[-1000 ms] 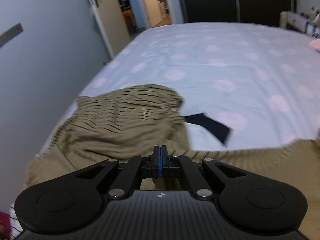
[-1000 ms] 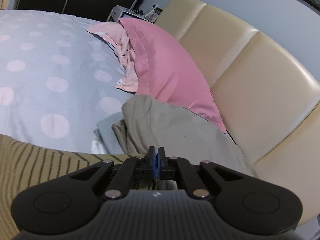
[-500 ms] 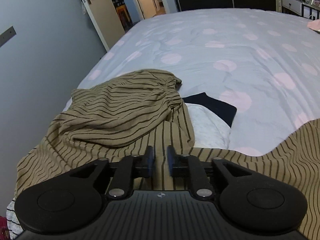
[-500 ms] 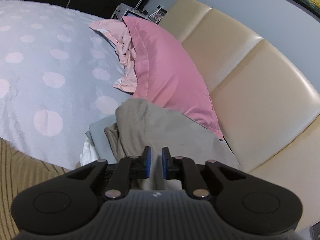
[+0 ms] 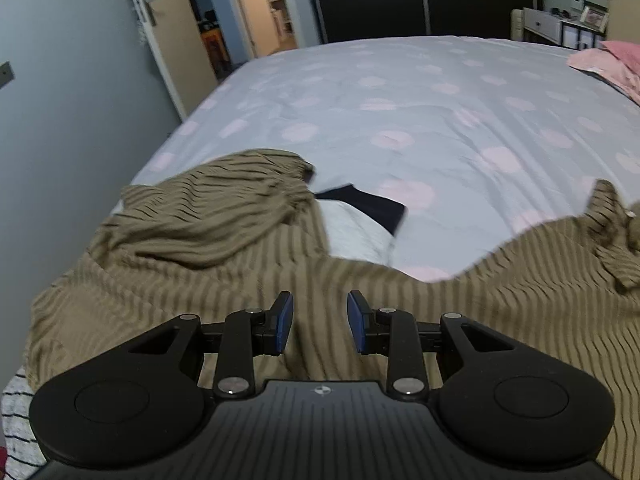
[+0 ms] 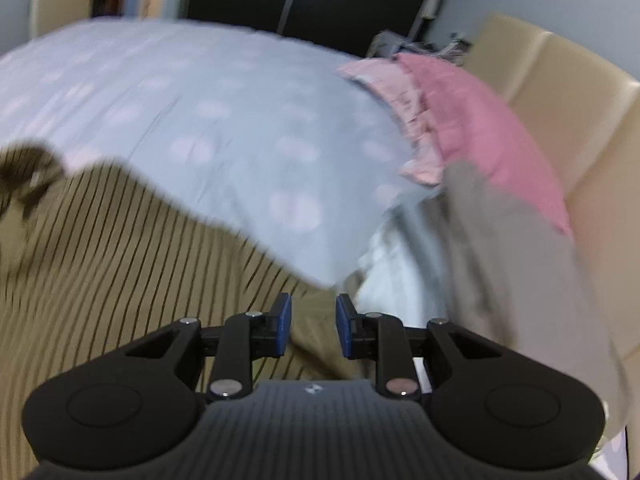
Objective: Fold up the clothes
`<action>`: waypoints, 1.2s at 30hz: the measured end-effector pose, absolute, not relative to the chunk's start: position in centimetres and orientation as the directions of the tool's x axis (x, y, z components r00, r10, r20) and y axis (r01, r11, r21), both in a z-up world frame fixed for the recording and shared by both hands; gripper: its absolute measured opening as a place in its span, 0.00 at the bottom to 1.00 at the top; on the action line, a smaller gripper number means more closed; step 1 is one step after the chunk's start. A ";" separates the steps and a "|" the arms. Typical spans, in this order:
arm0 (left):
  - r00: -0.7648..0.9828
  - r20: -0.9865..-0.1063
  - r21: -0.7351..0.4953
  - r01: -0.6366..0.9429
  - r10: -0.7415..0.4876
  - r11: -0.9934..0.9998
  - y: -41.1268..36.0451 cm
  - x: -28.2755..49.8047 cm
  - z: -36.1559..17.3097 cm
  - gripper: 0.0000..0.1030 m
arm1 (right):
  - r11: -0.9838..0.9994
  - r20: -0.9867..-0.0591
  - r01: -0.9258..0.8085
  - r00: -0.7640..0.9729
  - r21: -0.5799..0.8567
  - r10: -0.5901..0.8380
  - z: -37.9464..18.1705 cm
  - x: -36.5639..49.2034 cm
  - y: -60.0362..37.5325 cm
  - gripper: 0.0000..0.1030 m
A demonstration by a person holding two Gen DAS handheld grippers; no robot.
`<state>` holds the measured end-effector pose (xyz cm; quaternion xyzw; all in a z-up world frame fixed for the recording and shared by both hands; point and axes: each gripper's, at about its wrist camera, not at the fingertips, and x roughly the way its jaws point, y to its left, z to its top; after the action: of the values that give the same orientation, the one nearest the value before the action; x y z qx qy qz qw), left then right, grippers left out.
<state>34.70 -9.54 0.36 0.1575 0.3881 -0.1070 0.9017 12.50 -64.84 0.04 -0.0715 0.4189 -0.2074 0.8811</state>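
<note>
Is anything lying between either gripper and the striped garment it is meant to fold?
Nothing visible. The left gripper and right gripper, jaws just opened with nothing gripped, point straight at the striped garment, with no other item on that stretch.

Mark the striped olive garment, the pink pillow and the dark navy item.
striped olive garment (image 5: 208, 232), left wrist view, bunched upper fold.
pink pillow (image 6: 492, 136), right wrist view, middle.
dark navy item (image 5: 376, 209), left wrist view, exposed corner.

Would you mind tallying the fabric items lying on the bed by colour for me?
Olive striped garment: 1
Navy item: 1
White item: 1
Pink pillows: 2
Grey-beige garment: 1
White black-striped item: 1
Total: 7
</note>
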 end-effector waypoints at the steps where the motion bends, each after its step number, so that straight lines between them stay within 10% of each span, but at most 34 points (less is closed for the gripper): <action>1: 0.672 -0.737 0.198 0.326 -0.079 0.924 -9.6 34.3 0.1 0.27 | 0.905 -0.715 0.296 0.555 -0.307 -0.424 -0.9 12.5 -64.7 0.26; 17: 0.646 -0.760 0.213 0.348 -0.069 0.913 -10.4 33.8 -3.2 0.28 | 0.839 -0.737 0.519 0.501 -0.163 -0.453 -7.9 16.3 -69.5 0.31; 19: 0.647 -0.759 0.210 0.351 -0.074 0.912 -10.6 33.8 -3.2 0.28 | 0.821 -0.733 0.536 0.476 -0.197 -0.486 -8.1 17.0 -69.5 0.25; 20: 0.646 -0.759 0.210 0.355 -0.077 0.911 -10.7 33.8 -3.2 0.28 | 0.808 -0.727 0.542 0.456 -0.231 -0.513 -8.2 17.3 -69.5 0.03; 36: 0.652 -0.758 0.272 0.363 -0.034 0.891 -11.8 33.8 -5.1 0.28 | 0.665 -0.525 0.624 0.435 -0.411 -0.732 1.0 20.9 -73.5 0.01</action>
<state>33.77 -11.76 -5.06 0.2042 0.4020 -0.1120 0.8855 20.94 -73.46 0.95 -0.0777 0.3479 -0.4017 0.8435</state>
